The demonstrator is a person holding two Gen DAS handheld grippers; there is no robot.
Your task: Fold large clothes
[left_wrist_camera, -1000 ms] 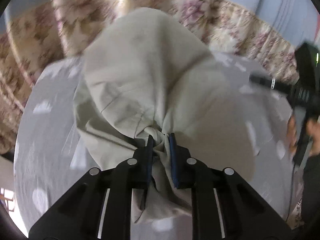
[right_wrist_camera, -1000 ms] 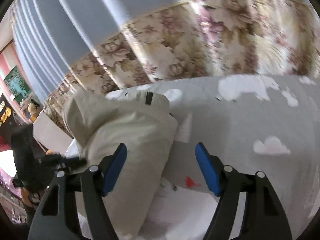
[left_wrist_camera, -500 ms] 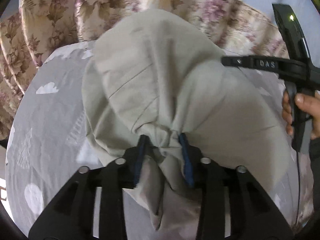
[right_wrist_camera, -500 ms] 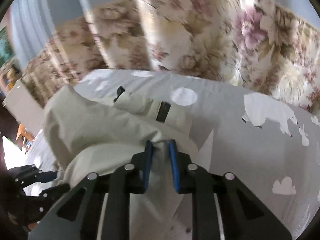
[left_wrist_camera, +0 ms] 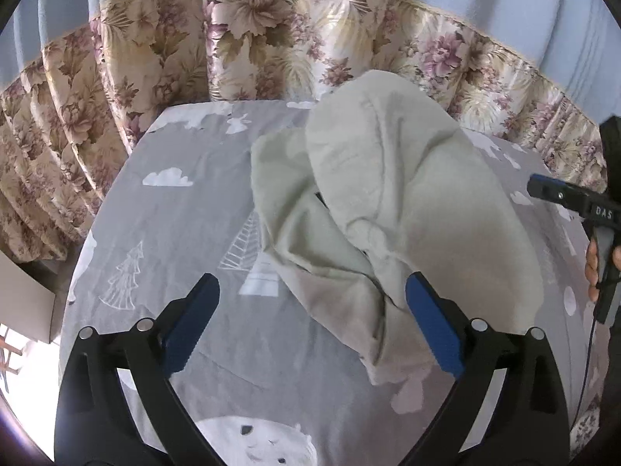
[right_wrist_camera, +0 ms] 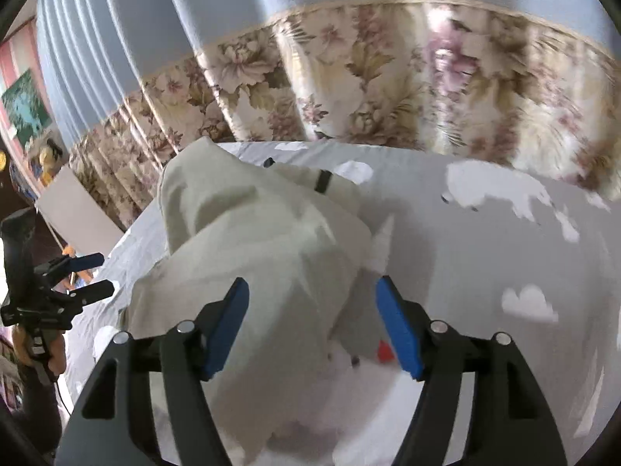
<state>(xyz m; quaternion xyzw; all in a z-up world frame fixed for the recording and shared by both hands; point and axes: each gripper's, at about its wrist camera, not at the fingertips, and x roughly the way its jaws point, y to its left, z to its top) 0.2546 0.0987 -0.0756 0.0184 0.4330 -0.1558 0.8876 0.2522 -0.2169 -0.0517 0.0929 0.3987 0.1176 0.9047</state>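
On the grey printed bedsheet point(left_wrist_camera: 163, 209), well short of the floral curtain point(left_wrist_camera: 271, 46), the pale garment point(left_wrist_camera: 388, 202) lies in a rumpled heap, not yet a flat fold. The left gripper point(left_wrist_camera: 310, 330) has its blue pads spread wide and grips nothing; the garment's near corner lies just by its right pad. The right gripper point(right_wrist_camera: 312, 326) is likewise spread apart, with cloth lying between its fingers but unclamped. The risk, as I judge it, is grabbing a bunched ridge instead of a true edge: several layers would come up together and the heap would twist instead of opening into a clean fold.
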